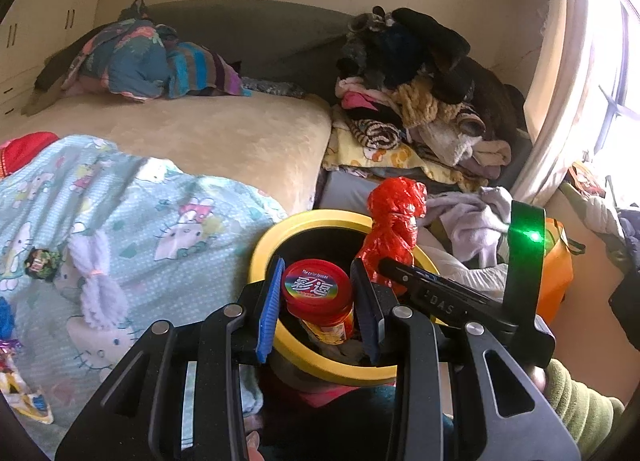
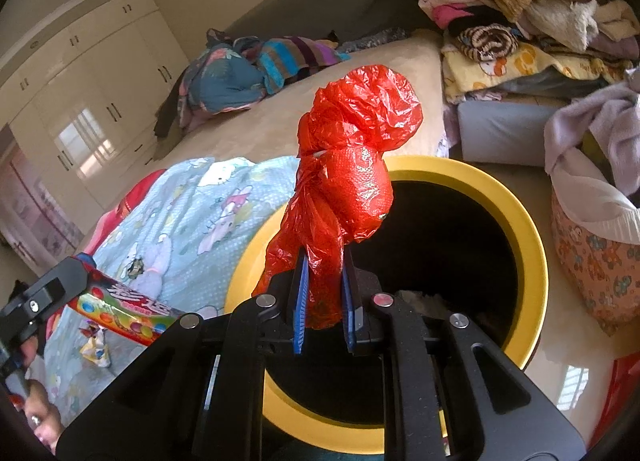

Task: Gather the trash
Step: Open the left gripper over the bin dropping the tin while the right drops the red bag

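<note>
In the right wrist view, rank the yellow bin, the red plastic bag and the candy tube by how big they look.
1. Yellow bin, largest.
2. Red plastic bag, though it sits close to the lens in the right gripper, which inflates it.
3. Candy tube, smallest, partly hidden by the left gripper.

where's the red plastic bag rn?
Pinched in the right claw, the red plastic bag hangs over the yellow-rimmed bin, right of the candy jar.

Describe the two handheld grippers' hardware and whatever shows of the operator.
Both the left gripper and the right gripper have matte black slotted linkage arms with silver pivot pins and ribbed blue finger pads. The right unit carries embossed "DAS" lettering and a glowing green LED. A fuzzy olive-green sleeve shows beside it.
</note>
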The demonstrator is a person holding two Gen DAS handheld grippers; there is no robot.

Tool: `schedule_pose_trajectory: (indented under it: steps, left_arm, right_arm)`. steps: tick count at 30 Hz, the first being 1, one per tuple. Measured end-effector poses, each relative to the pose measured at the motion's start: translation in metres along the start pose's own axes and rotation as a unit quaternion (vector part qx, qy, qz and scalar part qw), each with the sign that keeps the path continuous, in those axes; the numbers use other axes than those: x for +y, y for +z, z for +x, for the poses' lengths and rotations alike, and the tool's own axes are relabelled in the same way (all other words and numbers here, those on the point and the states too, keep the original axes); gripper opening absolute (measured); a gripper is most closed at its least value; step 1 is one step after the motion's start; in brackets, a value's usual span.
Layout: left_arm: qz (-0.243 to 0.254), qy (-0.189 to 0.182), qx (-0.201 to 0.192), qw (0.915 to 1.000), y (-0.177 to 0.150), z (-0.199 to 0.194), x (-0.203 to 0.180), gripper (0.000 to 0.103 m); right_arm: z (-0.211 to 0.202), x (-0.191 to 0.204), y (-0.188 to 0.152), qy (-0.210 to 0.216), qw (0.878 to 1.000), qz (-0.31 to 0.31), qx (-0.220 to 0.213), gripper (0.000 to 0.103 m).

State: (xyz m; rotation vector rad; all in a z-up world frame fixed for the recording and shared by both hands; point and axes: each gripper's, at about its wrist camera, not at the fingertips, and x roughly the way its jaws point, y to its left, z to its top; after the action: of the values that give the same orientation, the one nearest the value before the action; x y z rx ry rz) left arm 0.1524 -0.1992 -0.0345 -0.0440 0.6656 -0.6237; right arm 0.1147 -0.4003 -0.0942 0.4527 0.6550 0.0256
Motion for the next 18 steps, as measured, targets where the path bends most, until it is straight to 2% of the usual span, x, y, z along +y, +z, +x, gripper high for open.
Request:
schedule_pose_trajectory:
  steps: [11,18]
  left_arm:
    - [0.01,-0.009,0.028,0.9995,-0.006,0.033,-0.015,0.032]
    - [-0.003,-0.01,0.043,0.999,-0.006,0.054,-0.011,0.033]
  right_arm:
    - [0.007,-0.023,-0.003,-0.014,0.999,0.028,0.019,0.01]
    - [0.01,-0.031,-0.004,-0.015,0.999,0.037,0.029,0.012]
